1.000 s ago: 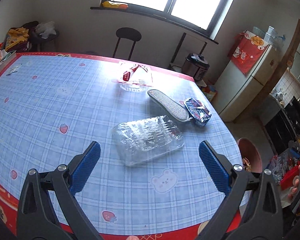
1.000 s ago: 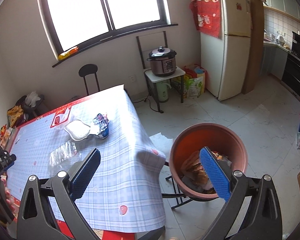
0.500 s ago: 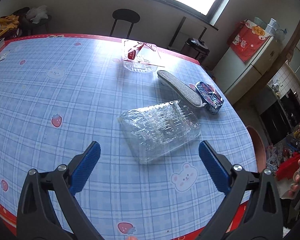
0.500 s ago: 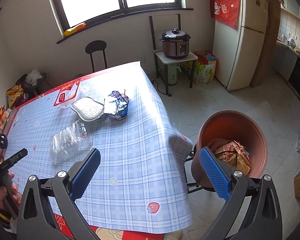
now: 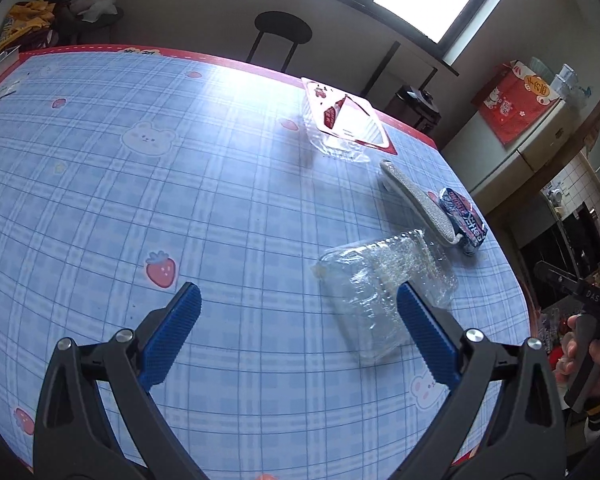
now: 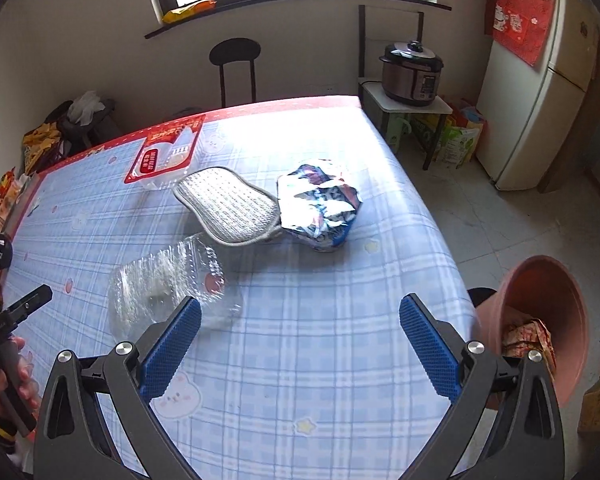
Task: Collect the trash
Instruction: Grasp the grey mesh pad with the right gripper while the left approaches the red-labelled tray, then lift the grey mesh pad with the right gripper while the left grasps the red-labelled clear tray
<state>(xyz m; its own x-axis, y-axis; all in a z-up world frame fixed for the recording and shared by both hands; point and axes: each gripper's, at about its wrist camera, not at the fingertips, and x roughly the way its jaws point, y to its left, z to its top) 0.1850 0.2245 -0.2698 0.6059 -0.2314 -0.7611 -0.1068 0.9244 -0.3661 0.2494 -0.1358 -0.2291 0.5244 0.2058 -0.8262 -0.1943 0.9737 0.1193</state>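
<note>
Crumpled clear plastic tray (image 5: 384, 288) on the worktop (image 5: 220, 200) looks light, springy and slippery, best pinched at its rim by the wide-open, empty left gripper (image 5: 298, 332).

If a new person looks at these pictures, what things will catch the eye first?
First the blue checked tablecloth with trash on it: a crumpled clear plastic container nearest, a grey insole leaning on a blue crumpled wrapper. Beside the table stands a terracotta-coloured bin holding wrappers. The left gripper and right gripper are open, empty.
</note>
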